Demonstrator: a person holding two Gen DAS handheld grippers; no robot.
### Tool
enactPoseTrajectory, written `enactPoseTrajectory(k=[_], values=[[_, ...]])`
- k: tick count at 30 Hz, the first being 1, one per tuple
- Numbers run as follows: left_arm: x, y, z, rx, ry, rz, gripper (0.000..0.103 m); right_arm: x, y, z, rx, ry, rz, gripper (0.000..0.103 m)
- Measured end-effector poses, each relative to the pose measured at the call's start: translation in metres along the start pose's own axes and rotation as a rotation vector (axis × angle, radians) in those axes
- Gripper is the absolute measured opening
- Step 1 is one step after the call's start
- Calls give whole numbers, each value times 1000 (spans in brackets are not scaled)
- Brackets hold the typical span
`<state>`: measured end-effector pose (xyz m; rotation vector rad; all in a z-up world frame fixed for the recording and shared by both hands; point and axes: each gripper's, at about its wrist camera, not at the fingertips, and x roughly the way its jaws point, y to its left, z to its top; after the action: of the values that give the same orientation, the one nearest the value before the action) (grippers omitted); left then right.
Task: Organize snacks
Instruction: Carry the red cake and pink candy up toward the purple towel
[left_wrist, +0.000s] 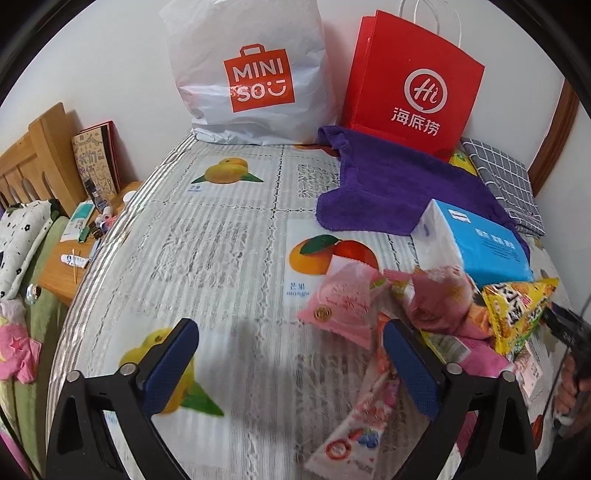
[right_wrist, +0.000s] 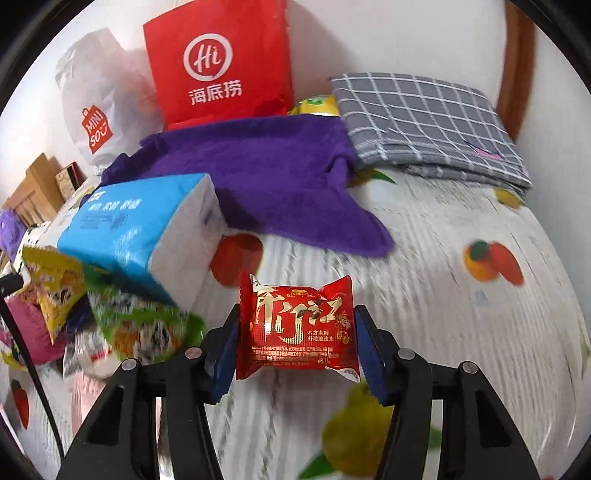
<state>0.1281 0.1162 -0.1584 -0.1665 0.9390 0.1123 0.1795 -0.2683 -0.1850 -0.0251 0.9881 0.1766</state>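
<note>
Fruit-print worktop (right_wrist: 461, 325) against a white wall: red snack packet (right_wrist: 297, 328), light, crinkly, slippery foil, clamped by its side edges in the right tongs (right_wrist: 295, 350); left tongs (left_wrist: 291, 363) spread and empty, snack pile (left_wrist: 424, 310) just beyond their right finger.

Left claw (left_wrist: 290, 363) gapes wide; right claw (right_wrist: 297, 352) pinched narrower.

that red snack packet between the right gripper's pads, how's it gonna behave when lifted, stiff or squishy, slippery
The red snack packet looks puffy and sealed, so it probably gives under the right gripper rather than staying stiff. Its glossy foil suggests it may slip. It seems light for its size and, being flat-sided, unlikely to roll.
</note>
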Motion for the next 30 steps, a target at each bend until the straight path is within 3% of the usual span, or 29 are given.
enactPoseTrajectory(k=[3,5,10,17,23,30], values=[[9,-6,8,39,-1,1,95,-7,1,-11,-7,-13,-27,57],[16,-12,11,76,4,-13,87,-8,2,-15,-16,-17,-56,57],[34,-19,15,145,19,-32,84,-12,2,-17,-19,-29,-75,57],[55,-24,16,201,42,-53,62,-3,-1,-17,1,23,-84,57],[54,-30,10,223,14,-12,58,-2,-4,-18,14,25,-68,57],[56,-25,12,197,15,-24,54,-1,-4,-18,17,26,-63,58]])
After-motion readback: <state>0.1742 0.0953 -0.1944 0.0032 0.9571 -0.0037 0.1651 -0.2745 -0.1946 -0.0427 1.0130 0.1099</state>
